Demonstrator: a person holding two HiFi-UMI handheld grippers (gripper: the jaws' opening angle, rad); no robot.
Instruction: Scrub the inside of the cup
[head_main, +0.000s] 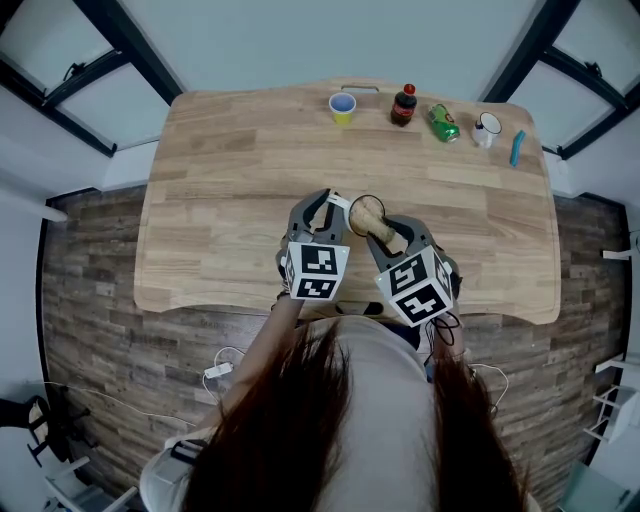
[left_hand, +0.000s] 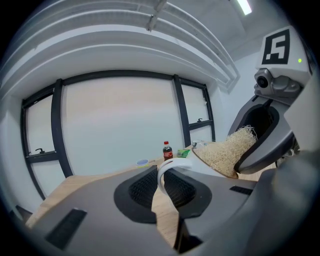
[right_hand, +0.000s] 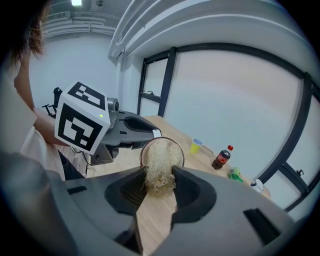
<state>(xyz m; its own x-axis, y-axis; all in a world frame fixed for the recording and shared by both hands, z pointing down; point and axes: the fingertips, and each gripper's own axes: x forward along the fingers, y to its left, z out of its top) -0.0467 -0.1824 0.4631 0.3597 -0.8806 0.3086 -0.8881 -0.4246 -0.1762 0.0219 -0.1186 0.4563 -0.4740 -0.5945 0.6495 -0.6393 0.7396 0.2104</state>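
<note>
Left tool (head_main: 319, 212) is pressed together on the white handle (left_hand: 160, 177) of the cup (left_hand: 201, 167). The left gripper view shows the loop nipped between the two dark pads.

Right tool (right_hand: 159, 177) is pinching a pale fibrous scrubber (right_hand: 161, 155). The right gripper view shows its far end filling the cup's mouth.

The cup is tipped on its side over the near middle of the table (head_main: 230, 200), between the two tools, with its mouth turned toward the right tool.

Head view only:
- Both marker cubes sit side by side at the near edge.
- The person's hair (head_main: 330, 430) is below the cubes.
- A blue object (head_main: 516, 148) lies at the far right of the table. I cannot tell what it is.
- The cup shows only as a small tan disc here, and the handle grip is not readable.

Along the far edge stand a yellow cup (head_main: 343, 107), a cola bottle (head_main: 404, 105), a green can (head_main: 444, 123) and a white mug (head_main: 486, 128), well apart from the tools.

The left gripper view catches the yellow cup, the bottle and a bit of the can past the handle. It also shows the right tool's body looming at the right, with fibres spilling out of the cup rim.

The right gripper view shows the left tool's marker cube at the left and the person's sleeve behind it.
</note>
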